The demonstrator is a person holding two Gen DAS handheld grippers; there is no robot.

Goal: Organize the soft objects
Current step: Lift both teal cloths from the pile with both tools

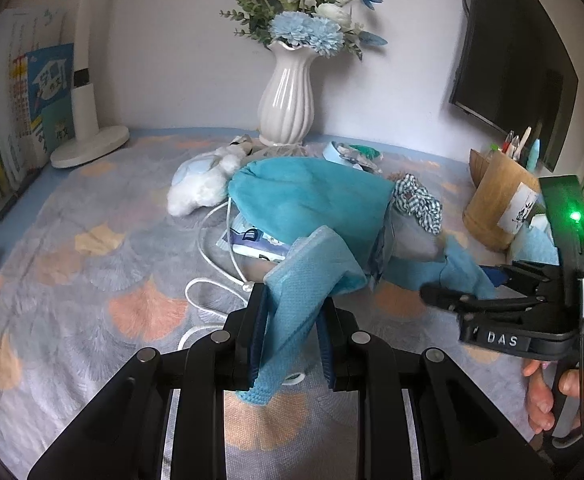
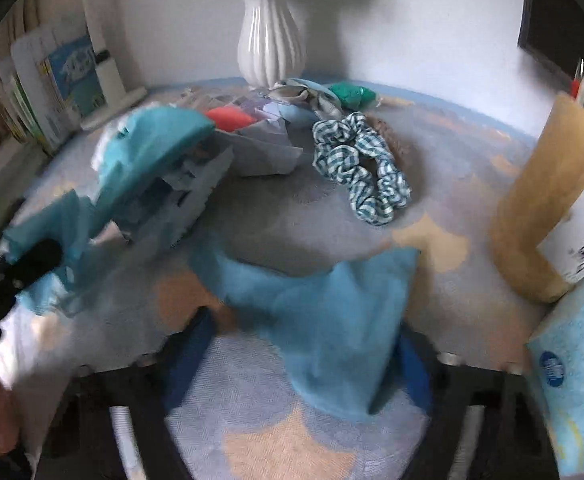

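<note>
**Cloth stretched between two grippers**

The left gripper point(image 1: 292, 320) is clamped on one end of the blue cloth point(image 1: 304, 276), the fabric pinched flat between its two dark pads. The cloth rises from that grip toward the teal bag point(image 1: 308, 200) and drapes across the heap, then runs rightward to the right gripper point(image 1: 448, 296), whose fingers are closed on the other end. From the right wrist view the same cloth point(image 2: 332, 312) lies between that gripper's fingers point(image 2: 412, 372) and fans forward over the patterned mat point(image 2: 271, 452), though blur softens the contact there.

So the cloth's long axis runs left to right, one end in each tool, sagging in the middle over the bag and the grey paper. The scrunchie point(image 2: 360, 164) lies beyond, well apart from both tools, nearer the right one. My judgement: any fold or lift turns on keeping both ends level, and the bag under the middle may drag along.
</note>
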